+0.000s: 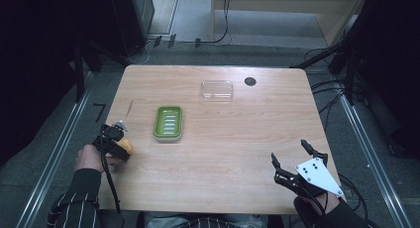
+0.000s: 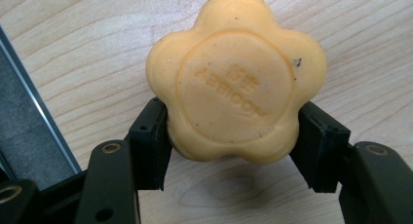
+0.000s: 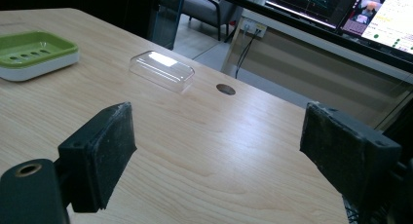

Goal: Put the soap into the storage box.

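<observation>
Soap [image 2: 236,83], orange and flower-shaped, sits clamped between the jaws of the left tool [image 1: 115,142] at the counter's [image 1: 233,153] left edge, the hand [image 1: 89,157] gripping from behind. Just beyond lies a green soap dish [image 1: 169,122], farther off a clear lid [image 1: 217,89]. The right tool [image 1: 292,163] rests near the front right corner, jaws apart. Grey floor [image 1: 64,134] surrounds the pale wood.

Two hand-held grippers low at the near corners

The left gripper [image 1: 120,139], held in the left hand [image 1: 89,158] with a striped sleeve behind it, sits at the near left, its jaws pressed against something between them. The right gripper [image 1: 289,154] rests at the near right, jaws spread wide apart, pointing toward the far side.
</observation>
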The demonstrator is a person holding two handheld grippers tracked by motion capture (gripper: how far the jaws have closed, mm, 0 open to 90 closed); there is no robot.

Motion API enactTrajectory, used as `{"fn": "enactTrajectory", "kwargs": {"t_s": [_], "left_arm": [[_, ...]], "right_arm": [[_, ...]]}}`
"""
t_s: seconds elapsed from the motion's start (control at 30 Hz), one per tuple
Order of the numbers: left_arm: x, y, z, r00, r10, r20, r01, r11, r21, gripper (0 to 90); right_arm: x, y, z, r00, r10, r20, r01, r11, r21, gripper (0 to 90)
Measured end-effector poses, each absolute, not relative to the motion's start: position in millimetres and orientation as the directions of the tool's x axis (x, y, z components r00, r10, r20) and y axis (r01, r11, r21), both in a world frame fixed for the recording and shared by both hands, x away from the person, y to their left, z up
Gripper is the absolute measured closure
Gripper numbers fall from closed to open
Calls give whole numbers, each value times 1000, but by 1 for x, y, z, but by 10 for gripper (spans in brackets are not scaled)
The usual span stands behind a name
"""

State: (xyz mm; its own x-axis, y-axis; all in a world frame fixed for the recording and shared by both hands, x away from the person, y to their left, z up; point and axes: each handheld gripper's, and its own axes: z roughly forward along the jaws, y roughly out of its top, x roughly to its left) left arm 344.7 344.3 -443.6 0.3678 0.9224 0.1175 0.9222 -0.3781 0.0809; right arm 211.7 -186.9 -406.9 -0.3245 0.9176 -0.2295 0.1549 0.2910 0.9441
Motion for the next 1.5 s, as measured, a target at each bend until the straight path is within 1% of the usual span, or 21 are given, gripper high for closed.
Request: {"fn": "enactTrajectory", "kwargs": {"t_s": [0.4, 1.13, 1.5], "left_arm": [[344, 346, -441, 355, 928, 113, 925, -367, 99, 397], [346, 337, -431, 390, 917, 87, 913, -398, 96, 397], [354, 332, -425, 394, 914, 97, 907, -404, 119, 397]], "right_arm": [[212, -187, -407, -323, 918, -231, 152, 291, 944, 134], [211, -187, -407, -323, 918, -230, 154, 290, 944, 134], [212, -186, -407, -326, 916, -233, 155, 295, 943, 134]]}}
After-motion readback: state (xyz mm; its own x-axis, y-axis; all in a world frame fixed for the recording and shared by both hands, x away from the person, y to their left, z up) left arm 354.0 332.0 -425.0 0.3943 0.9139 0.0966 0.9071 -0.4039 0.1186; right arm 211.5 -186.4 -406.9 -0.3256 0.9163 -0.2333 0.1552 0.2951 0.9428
